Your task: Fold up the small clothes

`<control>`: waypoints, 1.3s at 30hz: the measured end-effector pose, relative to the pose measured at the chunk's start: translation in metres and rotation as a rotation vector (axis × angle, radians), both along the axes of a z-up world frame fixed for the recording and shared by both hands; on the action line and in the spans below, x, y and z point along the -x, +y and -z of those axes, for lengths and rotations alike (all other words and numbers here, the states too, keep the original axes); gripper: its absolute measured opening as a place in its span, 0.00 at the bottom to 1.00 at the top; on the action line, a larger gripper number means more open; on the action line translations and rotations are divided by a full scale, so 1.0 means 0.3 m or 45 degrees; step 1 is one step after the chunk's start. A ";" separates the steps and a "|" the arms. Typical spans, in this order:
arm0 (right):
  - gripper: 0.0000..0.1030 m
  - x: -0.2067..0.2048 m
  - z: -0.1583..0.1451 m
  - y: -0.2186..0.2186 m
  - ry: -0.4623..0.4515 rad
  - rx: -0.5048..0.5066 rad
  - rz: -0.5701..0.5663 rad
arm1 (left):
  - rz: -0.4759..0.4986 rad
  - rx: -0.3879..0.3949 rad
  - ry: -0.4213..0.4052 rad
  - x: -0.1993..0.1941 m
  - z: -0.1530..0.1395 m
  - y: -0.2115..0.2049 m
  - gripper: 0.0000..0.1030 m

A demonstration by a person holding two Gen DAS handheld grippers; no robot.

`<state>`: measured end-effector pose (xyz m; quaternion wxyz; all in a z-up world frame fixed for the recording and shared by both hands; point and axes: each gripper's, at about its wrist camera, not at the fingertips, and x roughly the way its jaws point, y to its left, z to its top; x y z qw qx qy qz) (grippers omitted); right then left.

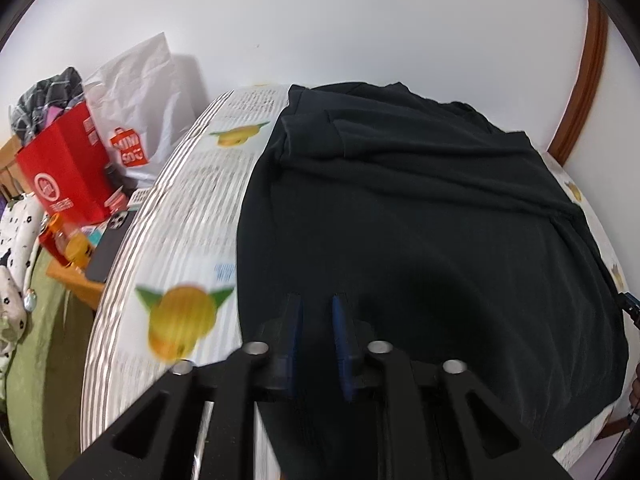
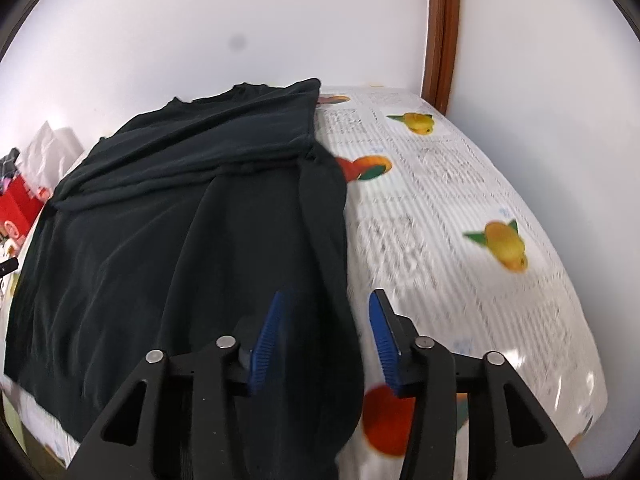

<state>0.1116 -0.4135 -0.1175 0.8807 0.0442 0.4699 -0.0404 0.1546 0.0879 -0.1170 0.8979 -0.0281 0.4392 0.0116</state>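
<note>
A black garment [image 1: 420, 220] lies spread on a table covered with a white sheet printed with text and fruit [image 1: 192, 216]. Its far part is folded over in a thick band. My left gripper [image 1: 316, 304] hovers over the garment's near left part, its blue pads a narrow gap apart with nothing pinched between them. In the right wrist view the same garment [image 2: 180, 220] fills the left half, on the printed sheet [image 2: 460, 200]. My right gripper [image 2: 326, 300] stands open above the garment's right edge, which runs loose under the gap between the pads.
Left of the table stand a red paper bag [image 1: 68, 168] and a white plastic bag [image 1: 136, 92], with a dark phone [image 1: 106, 248] and an orange bottle [image 1: 76, 244] on a low wooden stand. A white wall backs the table. A brown door frame [image 2: 442, 32] rises at the right.
</note>
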 end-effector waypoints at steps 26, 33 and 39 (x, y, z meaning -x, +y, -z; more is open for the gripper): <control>0.41 0.107 0.123 0.104 -0.005 -0.022 0.023 | 0.008 0.032 0.037 0.200 0.129 -0.053 0.41; 0.09 0.123 0.093 0.122 -0.025 0.029 -0.052 | -0.011 -0.009 0.038 0.222 0.107 -0.052 0.10; 0.08 0.192 -0.045 0.044 -0.161 -0.079 -0.057 | 0.040 0.154 -0.118 0.324 -0.028 0.006 0.09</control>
